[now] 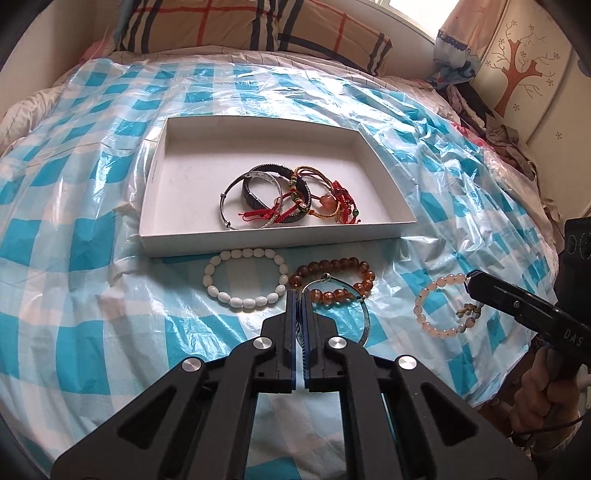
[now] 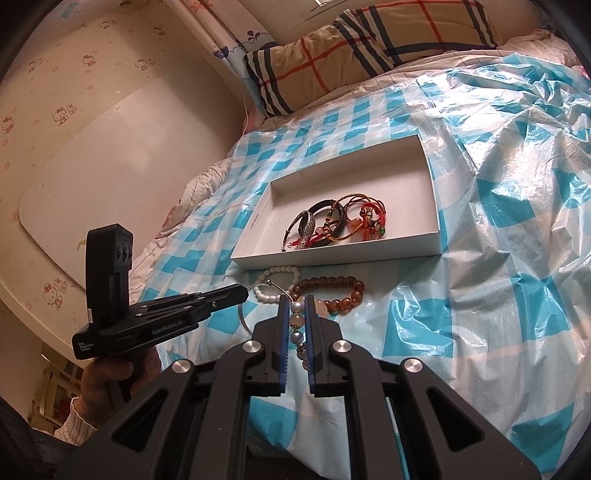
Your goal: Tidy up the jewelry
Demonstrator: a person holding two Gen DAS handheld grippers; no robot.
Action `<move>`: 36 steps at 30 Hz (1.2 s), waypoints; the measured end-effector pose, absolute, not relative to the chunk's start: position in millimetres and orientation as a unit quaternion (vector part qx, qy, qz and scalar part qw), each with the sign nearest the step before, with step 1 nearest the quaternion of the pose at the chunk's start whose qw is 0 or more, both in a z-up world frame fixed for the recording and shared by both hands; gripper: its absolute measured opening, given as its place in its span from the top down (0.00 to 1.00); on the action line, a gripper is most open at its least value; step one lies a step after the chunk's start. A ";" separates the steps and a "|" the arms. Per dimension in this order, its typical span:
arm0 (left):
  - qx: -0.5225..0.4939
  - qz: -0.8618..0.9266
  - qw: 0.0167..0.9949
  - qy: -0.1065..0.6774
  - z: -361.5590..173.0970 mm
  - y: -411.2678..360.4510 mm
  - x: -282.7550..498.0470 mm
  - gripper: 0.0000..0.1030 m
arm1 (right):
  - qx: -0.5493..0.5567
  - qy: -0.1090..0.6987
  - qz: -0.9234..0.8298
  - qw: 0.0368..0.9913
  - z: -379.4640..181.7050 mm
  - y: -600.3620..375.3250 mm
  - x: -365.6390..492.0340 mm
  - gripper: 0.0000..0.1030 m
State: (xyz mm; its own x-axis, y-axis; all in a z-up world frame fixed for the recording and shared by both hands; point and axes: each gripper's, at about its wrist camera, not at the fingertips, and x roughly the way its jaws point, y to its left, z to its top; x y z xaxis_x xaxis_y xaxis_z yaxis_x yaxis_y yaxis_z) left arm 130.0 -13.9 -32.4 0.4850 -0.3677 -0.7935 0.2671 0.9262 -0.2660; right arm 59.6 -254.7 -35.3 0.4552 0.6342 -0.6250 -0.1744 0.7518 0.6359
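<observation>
A white cardboard box [image 1: 258, 242] [image 2: 332, 258] lies on the bed with several bracelets and bangles piled inside. In front of it lie a white bead bracelet [image 1: 221, 295] [image 2: 264, 297] and an amber bead bracelet [image 1: 332, 264] [image 2: 332, 284]. My left gripper [image 1: 298, 293] [image 2: 243, 293] is shut on the thin rim of a silver bangle [image 1: 365, 319] [image 2: 242, 321], which overlaps the amber beads in the left wrist view. Further right, my right gripper [image 2: 297, 299] [image 1: 471, 277] is shut on a pink bead bracelet [image 2: 297, 319] [image 1: 419, 310], with its beads pinched between the blue pads.
A crinkled blue-and-white checked plastic sheet [image 1: 110, 221] [image 2: 498, 221] covers the bed. Plaid pillows [image 1: 236, 26] [image 2: 332, 62] lie at the head. A wall [image 2: 110, 129] runs along the left side, and clothes [image 1: 498, 133] are heaped at the right edge. A hand [image 2: 110, 373] holds the left gripper.
</observation>
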 end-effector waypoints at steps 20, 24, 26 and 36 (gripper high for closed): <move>-0.101 -0.185 0.859 0.466 -37.9 22.5 119.7 0.98 | 0.230 0.460 0.252 0.820 -27.2 -228.0 68.6 0.91; -0.106 -0.185 0.859 0.466 -39.3 25.9 120.8 0.98 | 0.230 0.461 0.254 0.819 -28.3 -225.7 70.5 0.91; -0.107 -0.184 0.860 0.464 -37.3 26.6 120.0 0.98 | 0.229 0.459 0.256 0.819 -26.5 -224.7 69.7 0.91; -0.101 -0.190 0.868 0.447 -13.6 20.5 107.0 0.98 | 0.227 0.442 0.259 0.828 -5.9 -232.9 60.3 0.91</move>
